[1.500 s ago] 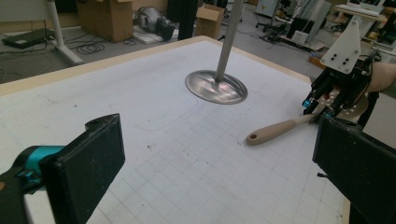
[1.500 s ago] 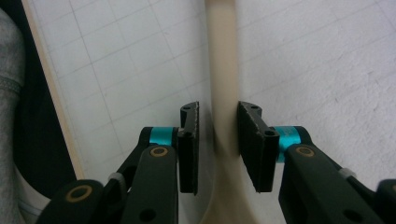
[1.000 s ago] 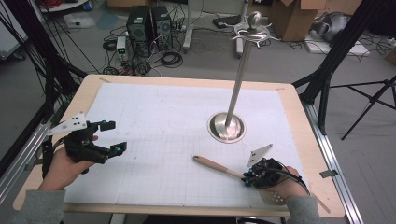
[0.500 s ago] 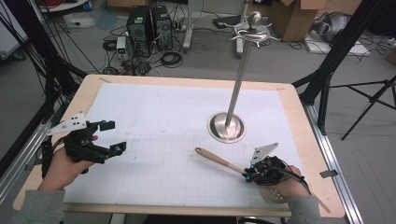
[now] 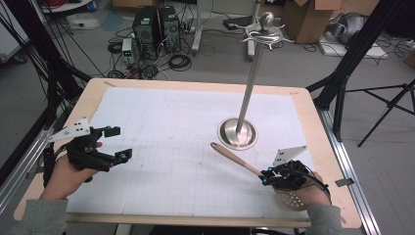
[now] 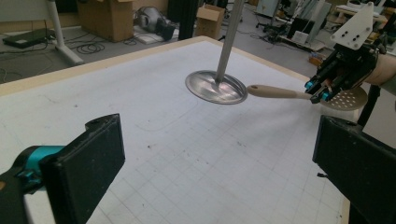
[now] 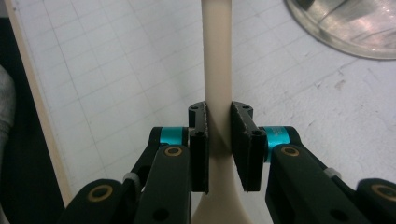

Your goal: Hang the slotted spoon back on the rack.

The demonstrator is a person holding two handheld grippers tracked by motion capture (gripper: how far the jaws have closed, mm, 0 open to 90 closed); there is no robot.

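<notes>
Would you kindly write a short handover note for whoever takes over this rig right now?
Right gripper: shut on the beige perforated spatula, gripping its handle near the head; spatula lifted, handle pointing toward the steel hanging stand.
Left gripper: open, holding nothing, over the white grid mat.
Done: spatula picked up.
Left: probably hang it on the hooks at the stand's top.

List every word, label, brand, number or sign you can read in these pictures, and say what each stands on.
None can be read.
The table's white gridded mat bears ruled lines, no writing.
The slotted spoon, the metal stand and both grippers carry no legible marks.
The cardboard boxes behind are too blurred to tell.
</notes>
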